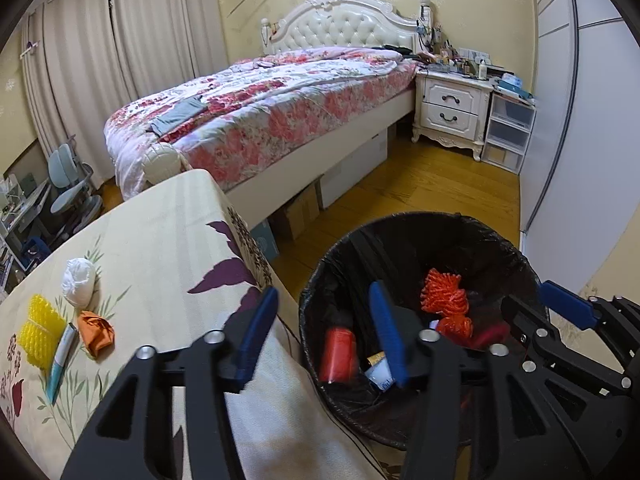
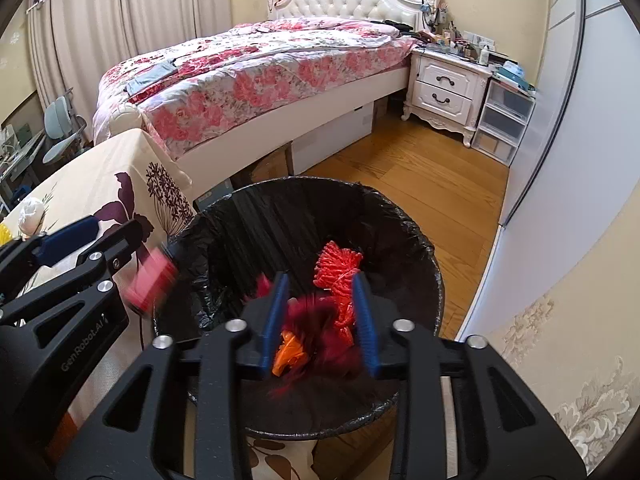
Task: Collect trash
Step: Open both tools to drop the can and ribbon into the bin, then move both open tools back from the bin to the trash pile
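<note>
A bin lined with a black bag (image 1: 420,218) (image 2: 304,182) stands on the floor beside the cloth-covered table (image 1: 168,240). My left gripper (image 1: 324,336) hangs open over the bin's near-left rim, with a blurred red cylinder (image 1: 338,354) (image 2: 152,280) loose below it. Open over the bin too, my right gripper (image 2: 320,320) has a blurred dark red and orange wad (image 2: 308,332) between its fingers, untouched by the pads. Red foam netting (image 1: 444,294) (image 2: 340,264) lies inside. On the table lie a white paper ball (image 1: 78,282), yellow foam netting (image 1: 40,328), an orange wad (image 1: 96,334) and a teal tube (image 1: 62,360).
A bed with a floral quilt (image 1: 272,108) fills the room behind, with boxes (image 1: 296,208) under it. A white nightstand (image 1: 452,112) and plastic drawers (image 1: 508,132) stand at the back right beside a sliding wardrobe door (image 1: 580,120). A desk chair (image 1: 68,188) is at far left.
</note>
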The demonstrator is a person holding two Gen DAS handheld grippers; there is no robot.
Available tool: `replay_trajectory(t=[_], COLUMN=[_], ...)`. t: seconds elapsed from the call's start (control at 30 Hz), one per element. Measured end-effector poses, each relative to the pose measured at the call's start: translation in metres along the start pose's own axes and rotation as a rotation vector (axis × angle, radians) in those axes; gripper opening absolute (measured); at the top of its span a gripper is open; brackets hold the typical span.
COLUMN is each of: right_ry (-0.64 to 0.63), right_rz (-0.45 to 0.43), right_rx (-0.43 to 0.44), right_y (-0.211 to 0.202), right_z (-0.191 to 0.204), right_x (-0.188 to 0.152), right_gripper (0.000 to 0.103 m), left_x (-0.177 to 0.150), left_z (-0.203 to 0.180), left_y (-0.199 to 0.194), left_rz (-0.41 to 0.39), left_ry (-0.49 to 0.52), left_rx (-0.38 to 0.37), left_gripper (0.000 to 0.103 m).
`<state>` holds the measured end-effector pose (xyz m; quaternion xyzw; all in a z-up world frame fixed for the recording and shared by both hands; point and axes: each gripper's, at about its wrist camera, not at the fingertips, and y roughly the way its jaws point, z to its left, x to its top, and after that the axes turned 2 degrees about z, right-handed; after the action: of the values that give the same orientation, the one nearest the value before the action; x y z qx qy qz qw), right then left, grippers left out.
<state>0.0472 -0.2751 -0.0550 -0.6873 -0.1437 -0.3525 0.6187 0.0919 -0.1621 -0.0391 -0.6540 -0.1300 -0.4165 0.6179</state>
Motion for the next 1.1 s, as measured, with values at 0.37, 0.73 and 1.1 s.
replay_trajectory(t=[0.37, 0.73, 1.1], right_ry=[0.029, 0.031, -0.026], right_rz=[-0.008, -0.026, -0.022], right_rx=[-0.012, 0.014, 0.077], right_y=[-0.008, -0.021, -0.028], right_z=[-0.005, 0.005, 0.041], right_x=[-0.006, -0.009, -0.011], right_gripper=[0.061, 0.076, 0.078], left_x=[-0.007, -0.017, -0.033], left_z=[0.018, 0.037, 0.077], left_y=[-0.016, -0.033, -0.041], left_rz=[-0.043, -0.051, -0.024], left_ry=[-0.021, -0.054, -0.115], left_rx=[0.063, 0.108, 0.169], left_gripper=[0.074, 0.081, 0.083])
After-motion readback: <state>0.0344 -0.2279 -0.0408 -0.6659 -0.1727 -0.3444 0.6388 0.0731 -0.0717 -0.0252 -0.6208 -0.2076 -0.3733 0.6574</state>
